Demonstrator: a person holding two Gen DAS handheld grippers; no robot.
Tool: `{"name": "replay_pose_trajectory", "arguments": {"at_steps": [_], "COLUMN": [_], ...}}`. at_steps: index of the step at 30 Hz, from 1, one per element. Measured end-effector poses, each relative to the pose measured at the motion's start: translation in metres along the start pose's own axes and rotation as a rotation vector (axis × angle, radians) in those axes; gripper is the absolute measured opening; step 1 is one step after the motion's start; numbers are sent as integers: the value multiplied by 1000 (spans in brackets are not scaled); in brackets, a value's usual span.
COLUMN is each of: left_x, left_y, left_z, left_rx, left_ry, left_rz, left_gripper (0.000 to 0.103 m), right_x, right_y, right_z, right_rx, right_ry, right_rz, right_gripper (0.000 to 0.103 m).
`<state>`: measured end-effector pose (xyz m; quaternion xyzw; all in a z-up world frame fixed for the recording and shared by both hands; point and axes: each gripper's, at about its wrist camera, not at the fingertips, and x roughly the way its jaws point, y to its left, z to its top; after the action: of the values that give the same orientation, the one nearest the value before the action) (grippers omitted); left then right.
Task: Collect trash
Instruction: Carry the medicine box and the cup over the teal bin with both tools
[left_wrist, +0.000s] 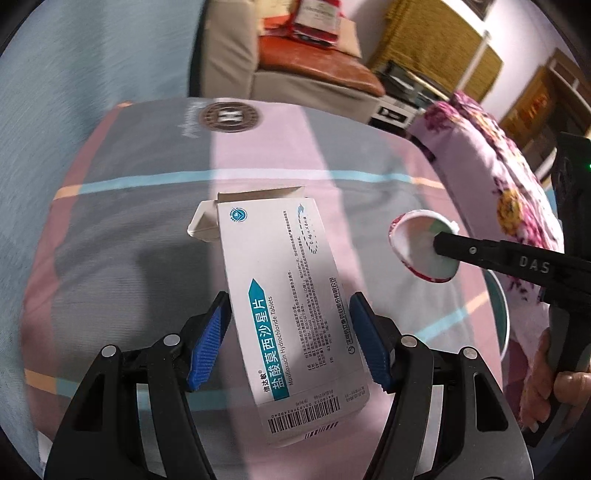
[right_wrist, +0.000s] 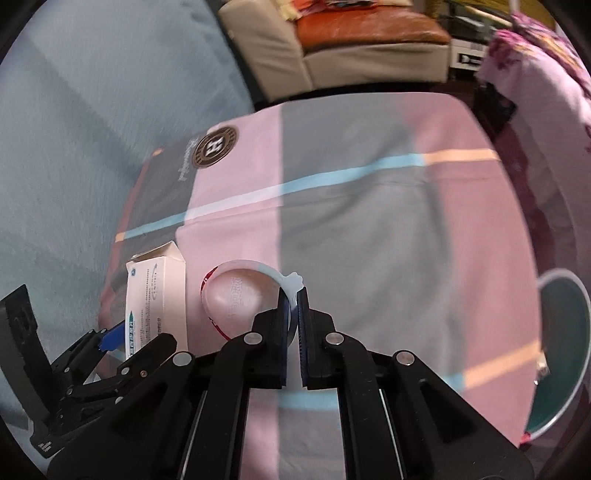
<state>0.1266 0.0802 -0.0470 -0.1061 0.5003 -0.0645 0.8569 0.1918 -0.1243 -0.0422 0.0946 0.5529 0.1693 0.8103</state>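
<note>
A white medicine box (left_wrist: 291, 302) with teal print and an open top flap sits between the blue pads of my left gripper (left_wrist: 290, 321), which is shut on it above the checked cloth. The box also shows in the right wrist view (right_wrist: 155, 295). My right gripper (right_wrist: 293, 306) is shut on the rim of a small clear plastic cup with a red-edged lid (right_wrist: 240, 295). In the left wrist view the cup (left_wrist: 421, 245) hangs from the right gripper's fingers (left_wrist: 480, 254) to the right of the box.
A pink, grey and blue checked cloth (right_wrist: 369, 221) covers the table. A teal bowl with a white rim (right_wrist: 557, 350) stands at the right edge. A floral quilt (left_wrist: 491, 177) lies at right. A sofa with an orange cushion (right_wrist: 362, 29) is beyond.
</note>
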Motion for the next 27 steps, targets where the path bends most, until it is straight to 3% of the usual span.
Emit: {"name": "replay_pose_trajectory", "arguments": {"at_steps": [16, 22, 27], "left_x": [3, 14, 29], "left_y": [-160, -227, -278], "left_z": [-18, -29, -37], "left_rx": [270, 363, 428], "left_ry": [15, 42, 68], "left_rz": [-106, -155, -181], "left_gripper": [67, 68, 68], "right_x": [-116, -157, -177], "right_y": [-127, -189, -218], "right_z": [-64, -91, -106], "right_rx": [181, 276, 309], "right_ry": [-181, -245, -281], "right_rz": [-110, -127, -144], "right_gripper": [5, 5, 5]}}
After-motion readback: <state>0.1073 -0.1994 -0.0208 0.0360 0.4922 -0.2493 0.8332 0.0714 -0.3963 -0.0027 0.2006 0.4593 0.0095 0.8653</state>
